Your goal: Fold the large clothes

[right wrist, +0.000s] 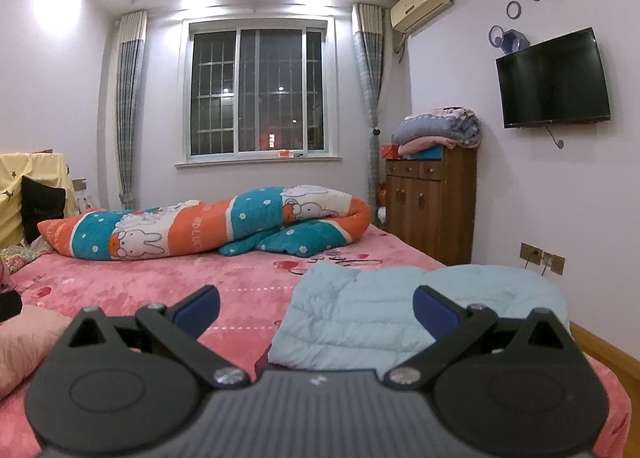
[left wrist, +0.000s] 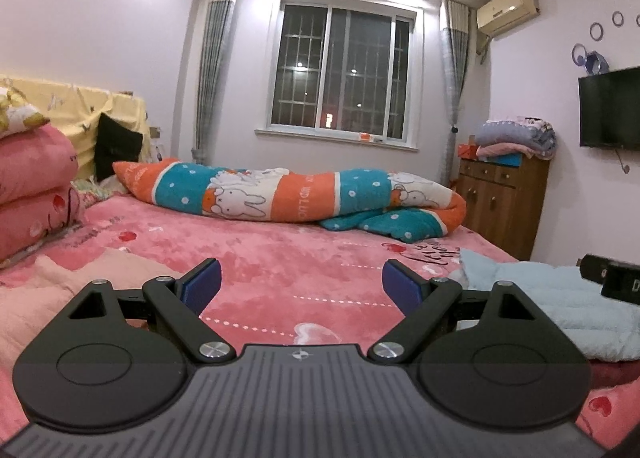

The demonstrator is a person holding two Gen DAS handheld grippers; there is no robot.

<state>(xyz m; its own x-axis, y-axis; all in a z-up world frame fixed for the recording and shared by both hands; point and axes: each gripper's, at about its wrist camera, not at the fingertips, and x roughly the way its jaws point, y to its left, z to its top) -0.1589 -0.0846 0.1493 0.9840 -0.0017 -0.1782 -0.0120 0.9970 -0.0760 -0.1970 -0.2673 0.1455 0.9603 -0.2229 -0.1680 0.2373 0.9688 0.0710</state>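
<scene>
Both tongs wide, nothing held: left tongs over bare pink bed, right tongs just above the pale blue jacket. Jacket lies folded on the bed's right edge, under my right fingers, right of my left tongs. Ahead, a rolled rabbit quilt; beyond it, window.
</scene>
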